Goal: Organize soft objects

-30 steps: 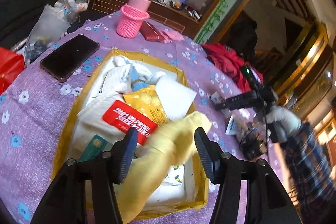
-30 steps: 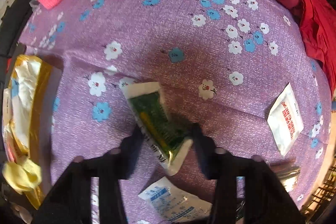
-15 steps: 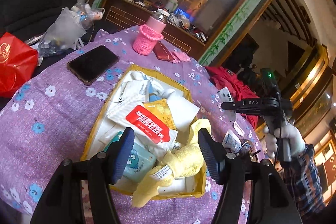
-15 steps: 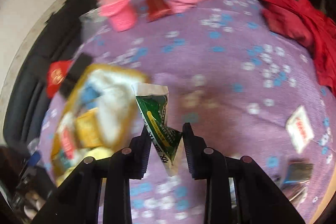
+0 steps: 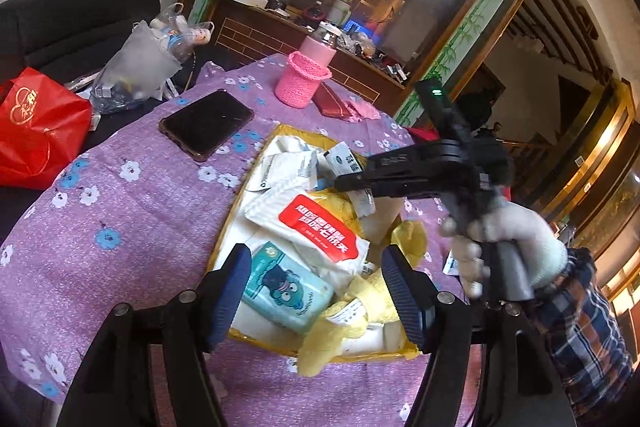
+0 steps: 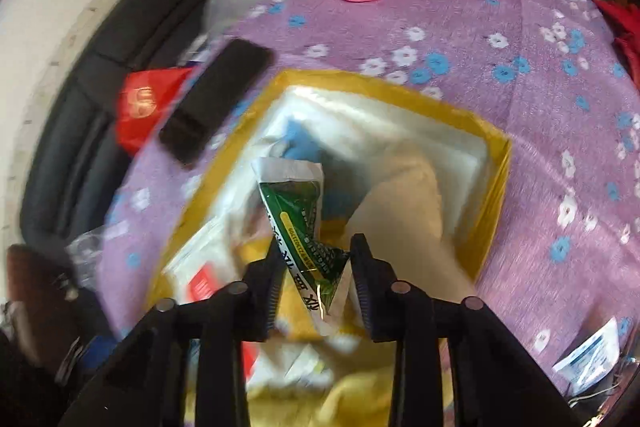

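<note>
Purple cloth [image 5: 132, 211] with white and blue flowers; yellow box [image 6: 494, 187]; green-and-white sachet [image 6: 304, 223]; pink knitted cup [image 5: 302, 83]; black phone [image 5: 206, 125]; red bag [image 5: 36, 127]; blue-checked sleeve [image 5: 588, 331]

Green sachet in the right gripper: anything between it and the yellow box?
Nothing visible blocks it. The right gripper holds the green sachet directly above the open yellow box, which is already piled with packets. The left gripper hangs open at the near edge, off the drop path.
</note>
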Demonstrator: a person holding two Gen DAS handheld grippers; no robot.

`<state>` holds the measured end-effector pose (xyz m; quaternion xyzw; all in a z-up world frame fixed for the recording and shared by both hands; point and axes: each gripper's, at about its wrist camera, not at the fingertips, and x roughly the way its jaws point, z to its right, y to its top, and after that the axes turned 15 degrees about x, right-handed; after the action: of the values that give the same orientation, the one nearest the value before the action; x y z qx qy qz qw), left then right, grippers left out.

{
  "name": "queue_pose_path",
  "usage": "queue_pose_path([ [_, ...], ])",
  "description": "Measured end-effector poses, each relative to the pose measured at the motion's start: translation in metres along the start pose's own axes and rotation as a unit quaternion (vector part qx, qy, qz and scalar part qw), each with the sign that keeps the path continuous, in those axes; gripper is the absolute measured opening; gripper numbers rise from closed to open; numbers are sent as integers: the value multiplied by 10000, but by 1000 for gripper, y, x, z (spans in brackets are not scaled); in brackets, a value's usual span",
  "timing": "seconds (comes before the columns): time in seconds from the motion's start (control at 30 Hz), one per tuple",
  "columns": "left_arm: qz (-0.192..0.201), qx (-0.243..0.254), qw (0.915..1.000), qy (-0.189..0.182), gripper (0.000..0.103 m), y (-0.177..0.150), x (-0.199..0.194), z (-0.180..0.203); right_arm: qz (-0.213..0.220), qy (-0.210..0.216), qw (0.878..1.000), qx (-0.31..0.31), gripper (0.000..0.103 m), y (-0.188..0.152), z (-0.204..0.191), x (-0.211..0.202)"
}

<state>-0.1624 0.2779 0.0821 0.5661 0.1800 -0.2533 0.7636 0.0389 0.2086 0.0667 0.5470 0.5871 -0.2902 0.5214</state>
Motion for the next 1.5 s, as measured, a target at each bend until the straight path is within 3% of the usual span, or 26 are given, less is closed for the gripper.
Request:
queue_pose_path([
  [0.13,-81,40,9999,98,75,-1,-1,-1,483,-82,9988,-10,56,0,-2,-11],
  [0.37,-208,124,9996,134,76,-4,4,6,1144,209,9932,10,60,-21,23,-68],
  [0.53,-196,438,9988,138,76,-1,2,31,1592,356,9866,-59,61,-66,60,-114],
  [0.63,-136,829,9960,298,79,1,0,55,1894,457,9808,120,69,-99,96,-141],
  [0.87,-303,1933,9748,1073,86,-6,23,120,2395,112,9703,331,70,-159,160,-172],
  [1.07,-656,2419,9617,1111,86,-14,45,160,2708,-177,9608,568,73,-191,211,-190],
  [1.5,-1002,3107,9381,1160,86,-23,84,224,2906,-111,9467,1388,74,-209,308,-203],
])
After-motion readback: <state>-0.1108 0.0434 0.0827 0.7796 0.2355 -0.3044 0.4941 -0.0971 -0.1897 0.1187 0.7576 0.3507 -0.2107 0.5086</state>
